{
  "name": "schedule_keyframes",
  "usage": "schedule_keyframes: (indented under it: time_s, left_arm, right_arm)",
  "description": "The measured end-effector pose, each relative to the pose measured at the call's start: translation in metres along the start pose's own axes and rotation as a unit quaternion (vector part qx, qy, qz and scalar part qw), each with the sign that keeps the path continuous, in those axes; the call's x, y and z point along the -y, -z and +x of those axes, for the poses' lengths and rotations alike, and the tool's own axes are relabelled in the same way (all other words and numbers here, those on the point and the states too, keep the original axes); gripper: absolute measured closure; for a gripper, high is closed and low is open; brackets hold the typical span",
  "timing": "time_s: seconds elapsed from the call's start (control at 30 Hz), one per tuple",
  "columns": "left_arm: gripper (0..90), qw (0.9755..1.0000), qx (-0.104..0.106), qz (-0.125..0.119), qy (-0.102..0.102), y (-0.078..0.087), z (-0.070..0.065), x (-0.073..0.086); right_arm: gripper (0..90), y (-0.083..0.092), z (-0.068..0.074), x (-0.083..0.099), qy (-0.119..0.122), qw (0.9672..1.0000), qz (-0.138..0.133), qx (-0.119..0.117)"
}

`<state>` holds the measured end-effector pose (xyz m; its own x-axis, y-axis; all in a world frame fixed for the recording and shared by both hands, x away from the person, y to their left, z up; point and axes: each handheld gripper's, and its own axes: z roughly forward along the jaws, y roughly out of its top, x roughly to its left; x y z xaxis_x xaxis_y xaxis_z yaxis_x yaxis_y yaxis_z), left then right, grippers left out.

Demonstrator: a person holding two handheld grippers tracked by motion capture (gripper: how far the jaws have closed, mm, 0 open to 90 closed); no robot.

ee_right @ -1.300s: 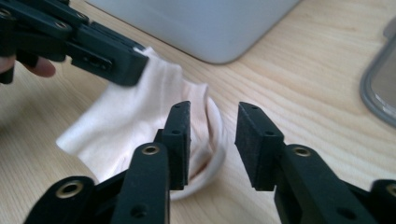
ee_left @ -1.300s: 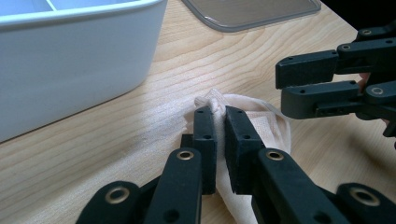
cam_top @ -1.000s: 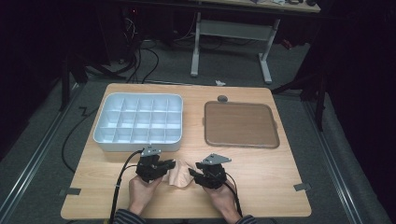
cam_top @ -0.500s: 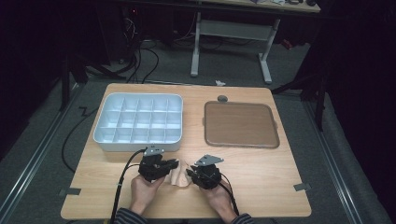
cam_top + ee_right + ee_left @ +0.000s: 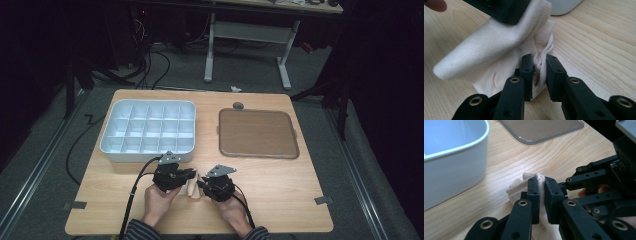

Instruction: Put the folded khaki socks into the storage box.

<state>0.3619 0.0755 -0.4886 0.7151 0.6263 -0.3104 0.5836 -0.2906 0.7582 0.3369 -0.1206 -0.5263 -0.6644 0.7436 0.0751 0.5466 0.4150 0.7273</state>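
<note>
Small cream-white knitted cloth item, ribbed and soft like a sock (image 5: 486,47), bunched at the near middle of the pale wooden table (image 5: 280,200), between both hands. Folded edge with a finer mesh band showing in the right gripper view. Left tongs (image 5: 541,192) clamped narrow on an upper fold of the cloth. Right tongs (image 5: 539,75) just closing, jaws narrow, pinching a gathered ridge of the fabric. In the high view, cloth (image 5: 193,187) mostly covered by the black tongs; full shape hard to make out. Behind, near the left tongs, white plastic divided tray (image 5: 147,131); well apart to the right, brown square lid with rounded corners (image 5: 257,133), cut off in the left gripper view.
</note>
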Motion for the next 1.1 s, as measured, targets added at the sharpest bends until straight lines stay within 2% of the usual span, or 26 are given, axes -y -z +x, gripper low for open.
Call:
schedule_keyframes:
  time_s: [0.2,0.4,0.57,0.7,0.9,1.1]
  left_arm:
    - [83.5,0.9999,0.004,0.006,-0.011,-0.006,-0.003,-0.005]
    - [83.4,0.9999,0.007,0.010,-0.006,-0.012,-0.001,-0.005]
    - [83.4,0.9998,0.002,0.016,-0.012,-0.015,-0.001,-0.004]
    - [83.4,0.9996,-0.007,0.024,-0.017,-0.017,0.000,-0.003]
    - [83.4,0.9991,-0.016,0.033,-0.020,-0.021,0.001,-0.001]
    - [83.3,0.9992,-0.016,0.033,-0.017,-0.025,0.002,0.003]
  right_arm:
    - [77.1,-0.001,0.000,0.000,0.001,1.0000,-0.001,-0.005]
    - [77.0,-0.003,-0.001,-0.002,-0.002,0.9998,-0.003,-0.018]
    - [75.6,-0.004,-0.002,-0.004,0.001,0.9997,-0.002,-0.026]
    - [69.9,-0.002,-0.003,-0.003,-0.004,0.9997,-0.004,-0.025]
    - [67.3,0.010,-0.006,0.003,-0.016,0.9994,-0.018,-0.025]
    - [67.3,0.032,-0.002,0.005,-0.007,0.9987,-0.040,-0.029]
